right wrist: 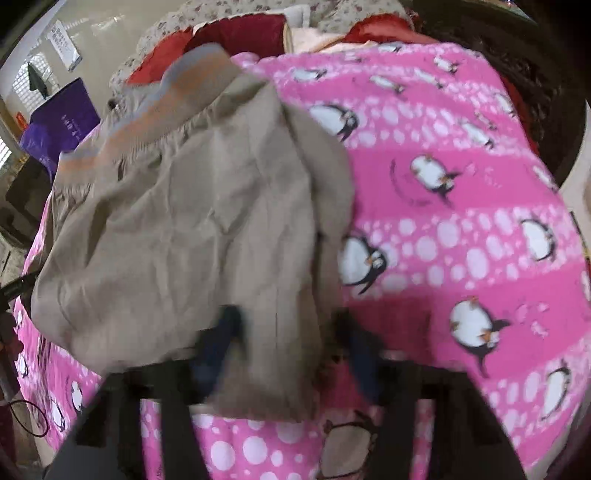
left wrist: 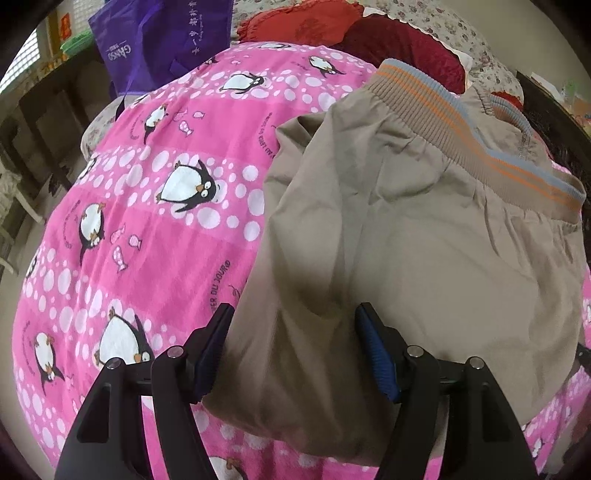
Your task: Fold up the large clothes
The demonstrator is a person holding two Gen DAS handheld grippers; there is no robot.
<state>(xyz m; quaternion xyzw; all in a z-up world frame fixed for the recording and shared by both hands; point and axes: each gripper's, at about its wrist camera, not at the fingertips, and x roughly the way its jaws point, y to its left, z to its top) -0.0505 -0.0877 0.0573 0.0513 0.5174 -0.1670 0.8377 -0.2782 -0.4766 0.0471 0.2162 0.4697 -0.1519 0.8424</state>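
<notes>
A pair of tan trousers (left wrist: 424, 229) lies spread on a pink blanket (left wrist: 147, 229) printed with penguins and white dots, its ribbed waistband (left wrist: 461, 122) — striped orange and grey-blue — at the far end from both cameras. In the left wrist view the left gripper (left wrist: 293, 332) points steeply down at the near end of the garment; its jaws stand wide apart, the blue-padded fingers (left wrist: 376, 350) set on either side of a bunched fold of tan cloth that fills the space between them. Whether the pads press on that cloth the view does not settle, though the fabric bulges freely between them and hangs past them toward the camera. The right wrist view is smeared with motion blur. There the right gripper (right wrist: 291, 332) sits over the trousers' near right edge, a strip of tan fabric running down between its two dark fingers (right wrist: 221, 339) — the jaws are partly apart, and I cannot tell whether they pinch the cloth. Beyond the blanket lie red cushions (left wrist: 402, 48) and a floral sheet (left wrist: 454, 26), and a purple bag (left wrist: 159, 37) with white lettering stands at the far left.
</notes>
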